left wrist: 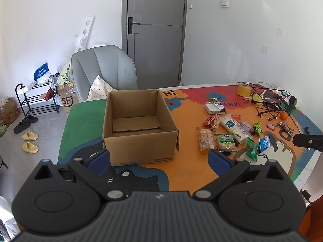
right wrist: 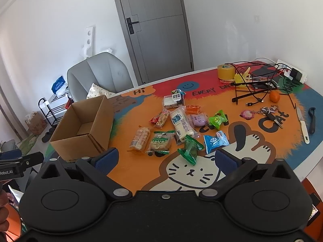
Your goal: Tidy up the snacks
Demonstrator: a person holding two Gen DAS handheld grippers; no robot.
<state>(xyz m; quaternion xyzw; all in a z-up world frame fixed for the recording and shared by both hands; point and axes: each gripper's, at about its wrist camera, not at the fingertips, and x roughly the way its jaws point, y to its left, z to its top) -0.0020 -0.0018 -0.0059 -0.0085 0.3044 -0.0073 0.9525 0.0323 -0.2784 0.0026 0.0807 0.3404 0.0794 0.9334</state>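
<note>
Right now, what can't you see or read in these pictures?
- Words on the snack packets: too small, both views.
- Near inside corner of the cardboard box, right wrist view: hidden by its own wall.
- Table's near edge: covered by the left gripper and right gripper.
- Power strip: under tangled cables.

1. We are in a room of a home, with plain white walls and a grey door (left wrist: 155, 34) with a black lever handle.
2. We see a grey padded armchair (left wrist: 105, 68) holding a dotted cushion (left wrist: 100, 89).
3. On the tiled floor stands a black shoe rack (left wrist: 36, 100), with yellow slippers (left wrist: 30, 141) and dark shoes (left wrist: 25, 124) beside it.
4. The table wears a bright cartoon cat cloth (right wrist: 252, 147).
5. On it lie packaged snacks (right wrist: 177, 127), a bunch of keys (right wrist: 270, 113), an orange (right wrist: 274, 96) and a tape roll (right wrist: 226, 71).
</note>
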